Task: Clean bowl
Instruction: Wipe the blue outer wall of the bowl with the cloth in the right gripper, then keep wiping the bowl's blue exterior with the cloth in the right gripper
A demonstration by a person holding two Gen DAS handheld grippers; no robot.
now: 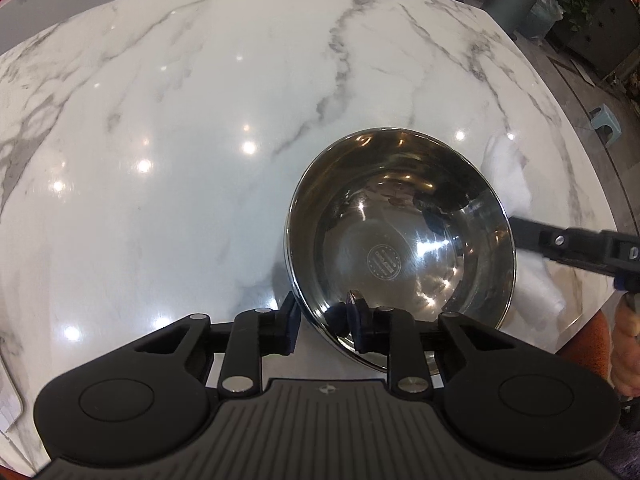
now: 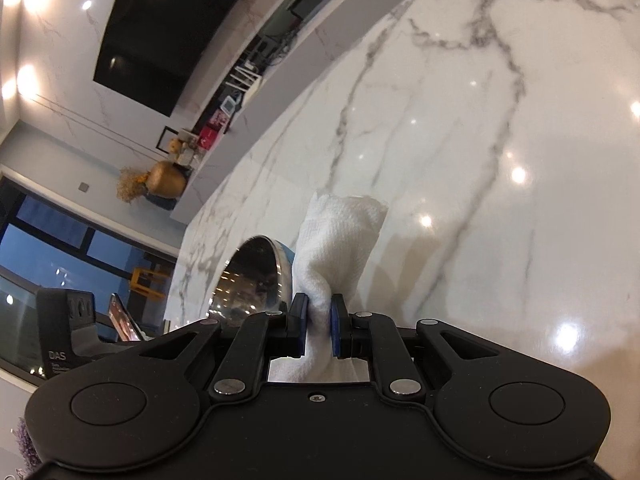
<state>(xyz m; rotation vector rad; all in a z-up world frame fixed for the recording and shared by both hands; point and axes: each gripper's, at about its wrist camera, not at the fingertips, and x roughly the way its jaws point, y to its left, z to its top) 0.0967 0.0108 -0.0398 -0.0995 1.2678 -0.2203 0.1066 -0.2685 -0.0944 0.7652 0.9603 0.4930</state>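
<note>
- Wiping is about starting: your left hand-held gripper [image 1: 322, 326] is clamping the tilted bowl [image 1: 400, 240] rim over the bench [image 1: 180, 140].
- Your right hand-held gripper [image 2: 319, 330] is pinching the white cloth [image 2: 336, 240] beside the bowl; next, you are likely bringing it inside.

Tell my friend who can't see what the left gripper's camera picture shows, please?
The left gripper pinches the near rim of a shiny steel bowl, tipping it up on a white marble table. From the right, the right gripper holds a white cloth against the bowl's outside.
</note>
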